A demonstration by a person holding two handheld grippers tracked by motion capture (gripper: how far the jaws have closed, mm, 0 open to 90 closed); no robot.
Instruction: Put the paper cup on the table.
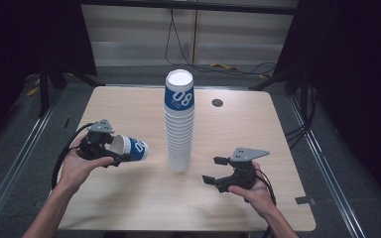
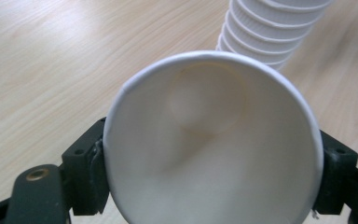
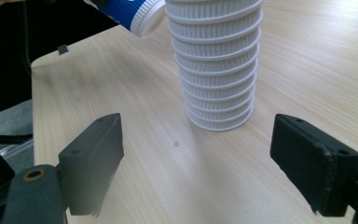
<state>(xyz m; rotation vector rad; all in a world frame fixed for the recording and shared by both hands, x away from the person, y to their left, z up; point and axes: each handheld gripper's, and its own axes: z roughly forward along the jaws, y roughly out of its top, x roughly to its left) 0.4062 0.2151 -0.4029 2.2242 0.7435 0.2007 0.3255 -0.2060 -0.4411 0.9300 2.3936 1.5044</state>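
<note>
- Where the dark curtain (image 1: 10, 44) hangs at the far left, we note grey floor (image 1: 15, 144) and a metal rail (image 1: 17, 163) running alongside the table.
- We record a light wood-grain table (image 1: 129, 198) with rounded corners, its top matte and bare apart from the cups.
- At the left, the left gripper (image 1: 110, 151) sits in the person's left hand (image 1: 82, 166), just above the table top.
- Its jaws are clamped on the rim of a single paper cup (image 1: 131, 147), which lies tipped on its side, base pointing toward the stack; in the left gripper view we look straight into the cup's white inside (image 2: 209, 140).
- At the table's middle stands the tall cup stack (image 1: 179, 124), upright, ribbed white below, with a blue-banded cup marked "08" on top. The held cup is near it, not touching.
- Behind the stack, we see a pale panelled wall (image 1: 144, 34) with black cables (image 1: 178, 44) hanging down to the floor.
- A small round dark grommet (image 1: 217, 102) sits in the table right of the stack.
- At the right, the right gripper (image 1: 212, 171) rests low in the right hand (image 1: 253, 191); its jaws stand wide apart with nothing between them, aimed at the stack's base.
- Far right: more black curtain (image 1: 357, 74) and a second floor rail (image 1: 327, 168).
</note>
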